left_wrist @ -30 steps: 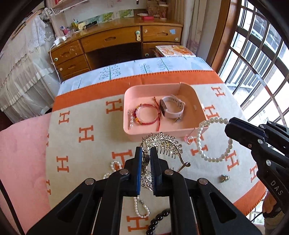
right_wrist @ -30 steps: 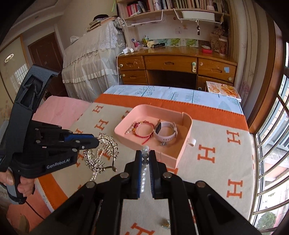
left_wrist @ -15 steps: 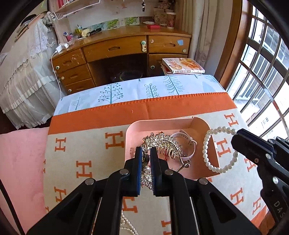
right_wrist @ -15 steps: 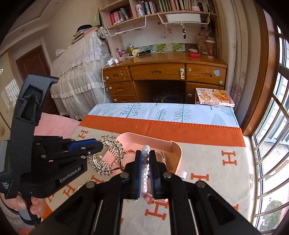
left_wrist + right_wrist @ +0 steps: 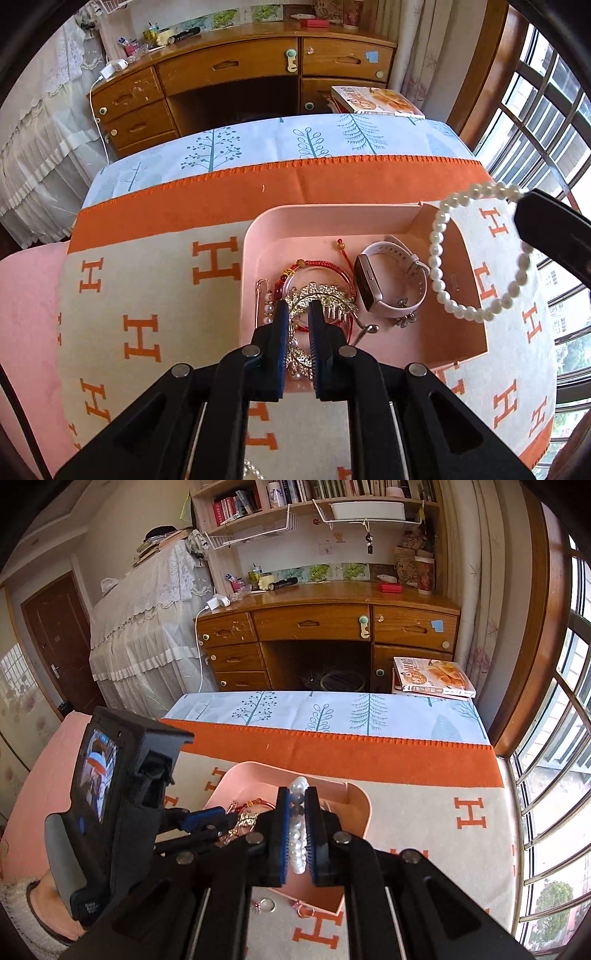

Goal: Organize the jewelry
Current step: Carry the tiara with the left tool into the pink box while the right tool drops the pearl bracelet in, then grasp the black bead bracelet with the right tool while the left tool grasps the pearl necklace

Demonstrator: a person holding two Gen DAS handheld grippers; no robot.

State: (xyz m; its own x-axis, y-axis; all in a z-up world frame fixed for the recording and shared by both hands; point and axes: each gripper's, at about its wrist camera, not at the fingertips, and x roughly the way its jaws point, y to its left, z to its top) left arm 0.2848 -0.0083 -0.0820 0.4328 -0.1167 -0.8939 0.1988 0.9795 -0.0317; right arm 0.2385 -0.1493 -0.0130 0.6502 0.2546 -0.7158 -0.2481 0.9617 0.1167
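Observation:
A pink tray sits on the orange-and-cream H-pattern blanket; it also shows in the right wrist view. It holds a red cord bracelet, a pale pink smartwatch and a small pearl pin. My left gripper is shut on a silver crown comb, held low inside the tray over the bracelet. My right gripper is shut on a white pearl bracelet, which hangs as a loop over the tray's right side in the left wrist view.
Two small rings lie on the blanket just in front of the tray. A wooden desk and a book stand beyond the bed's far edge. Windows run along the right.
Both grippers moved forward and down over the tray. The crown comb now sits low inside the tray, and the pearl bracelet hangs above its right side.

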